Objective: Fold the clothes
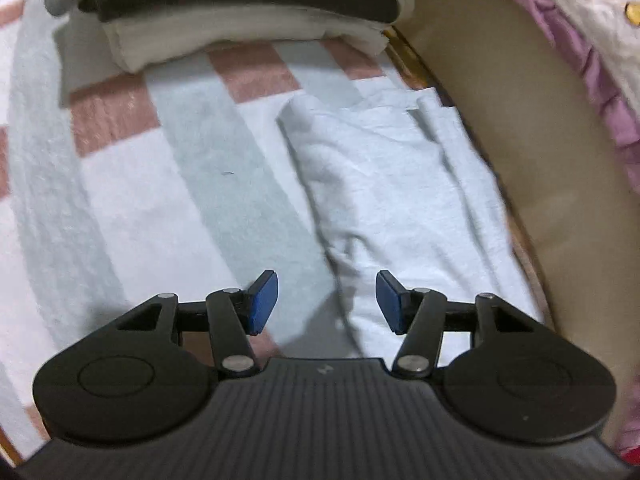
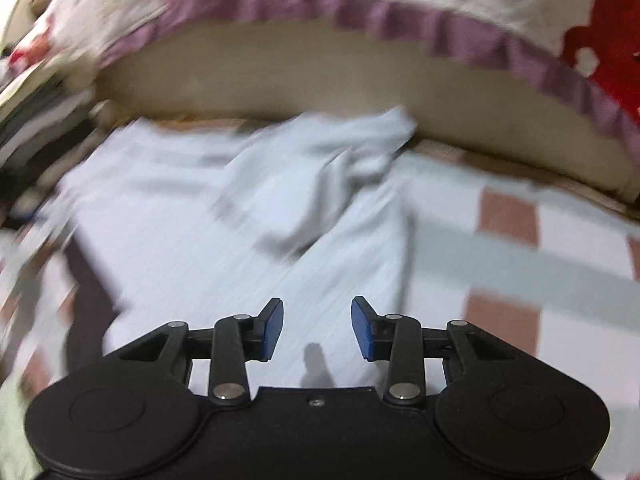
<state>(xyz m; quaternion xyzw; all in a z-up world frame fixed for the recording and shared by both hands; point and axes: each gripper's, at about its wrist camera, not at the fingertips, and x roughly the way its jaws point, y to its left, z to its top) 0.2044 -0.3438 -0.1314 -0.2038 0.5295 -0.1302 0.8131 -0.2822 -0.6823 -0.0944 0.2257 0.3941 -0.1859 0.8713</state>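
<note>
A pale blue garment (image 1: 400, 200) lies partly folded on a checked pink, white and pale green cover (image 1: 160, 200). My left gripper (image 1: 327, 302) hovers over the garment's left edge, open, with nothing between its blue pads (image 1: 264, 304). In the right wrist view the same pale blue garment (image 2: 248, 216) spreads out in a blur, with a bunched part at its far end. My right gripper (image 2: 317, 328) stands open above its near part, and nothing sits between its pads (image 2: 362, 332).
A stack of folded clothes (image 1: 248, 20), dark over cream, sits at the far end of the cover. A beige padded edge (image 1: 500, 120) curves along the right, topped by a white quilt with a purple frill (image 2: 360, 12). Red fabric (image 2: 608, 20) shows at the far right.
</note>
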